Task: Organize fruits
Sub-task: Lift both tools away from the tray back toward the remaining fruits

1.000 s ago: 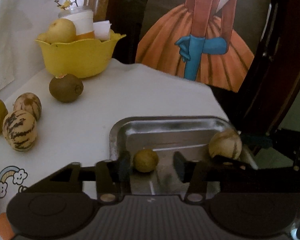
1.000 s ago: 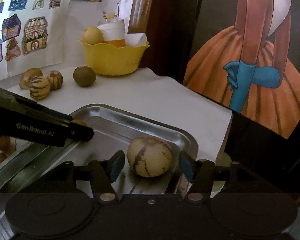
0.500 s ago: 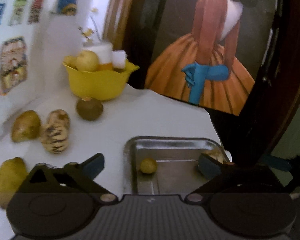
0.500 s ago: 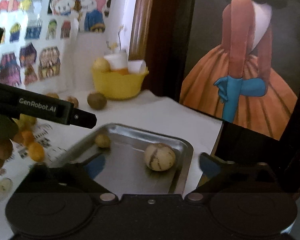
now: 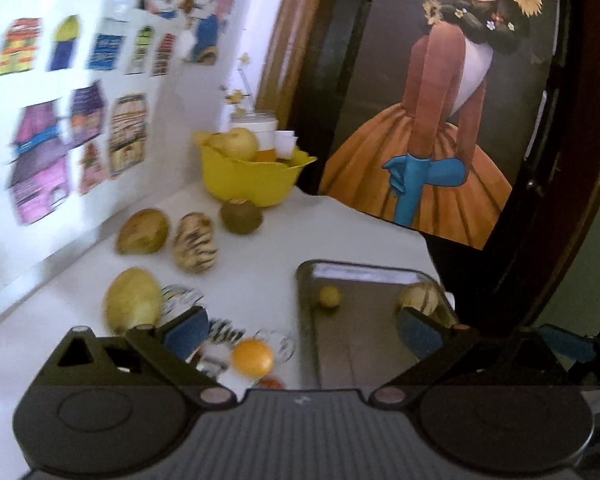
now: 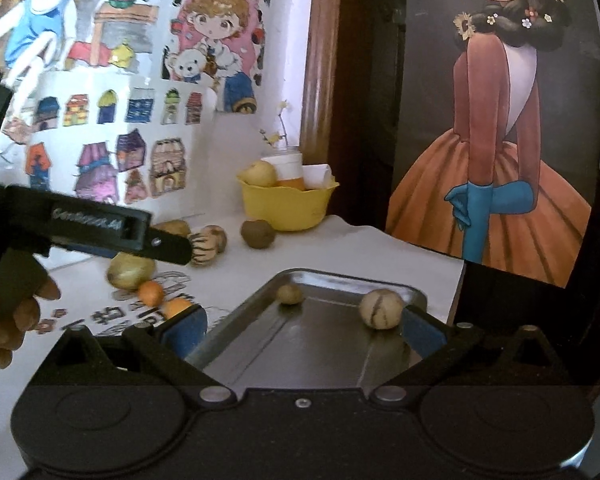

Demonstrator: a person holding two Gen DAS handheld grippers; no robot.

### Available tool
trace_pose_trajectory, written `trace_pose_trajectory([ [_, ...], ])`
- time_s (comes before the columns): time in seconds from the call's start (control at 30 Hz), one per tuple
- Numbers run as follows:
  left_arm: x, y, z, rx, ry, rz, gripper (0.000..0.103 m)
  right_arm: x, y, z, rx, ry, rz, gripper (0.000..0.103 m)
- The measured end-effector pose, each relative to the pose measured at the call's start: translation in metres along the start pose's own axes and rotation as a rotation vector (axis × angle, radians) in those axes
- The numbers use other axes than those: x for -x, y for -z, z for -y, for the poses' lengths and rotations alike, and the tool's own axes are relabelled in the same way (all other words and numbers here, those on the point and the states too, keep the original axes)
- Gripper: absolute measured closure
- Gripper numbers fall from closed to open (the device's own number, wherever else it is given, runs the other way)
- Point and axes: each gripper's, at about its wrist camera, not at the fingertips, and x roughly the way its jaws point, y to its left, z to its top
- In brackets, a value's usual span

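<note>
A metal tray (image 5: 364,360) (image 6: 300,344) lies on the white table and holds a small yellow-brown fruit (image 5: 329,297) (image 6: 289,293) and a striped round melon (image 5: 420,300) (image 6: 381,308). My left gripper (image 5: 302,334) hangs wide open above the tray's near left edge, nothing between its fingers. My right gripper (image 6: 304,328) is also wide open and empty, pulled back from the melon. Loose on the table are a striped melon (image 5: 195,248), two yellow-brown fruits (image 5: 143,231) (image 5: 132,300), a kiwi (image 5: 242,216) (image 6: 258,233) and oranges (image 5: 253,357) (image 6: 151,293).
A yellow bowl (image 5: 252,180) (image 6: 286,206) with a pear and cups stands at the back by the wall. A large framed painting (image 5: 440,120) leans behind the table's right edge. A hand (image 6: 12,320) holds the left gripper's body (image 6: 100,232) at the left of the right wrist view.
Both grippers opened wide, let go of the small fruit and the striped melon in the tray, and drew back and up. More of the table and wall shows now.
</note>
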Motion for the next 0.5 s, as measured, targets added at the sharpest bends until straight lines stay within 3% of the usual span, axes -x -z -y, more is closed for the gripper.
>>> trace_pose_trajectory([
  [0.5,0.081,0.063,-0.063,0.007,-0.133,-0.075,0.0,0.039,0.031,-0.055,0.004,-0.092,-0.087,0.001],
])
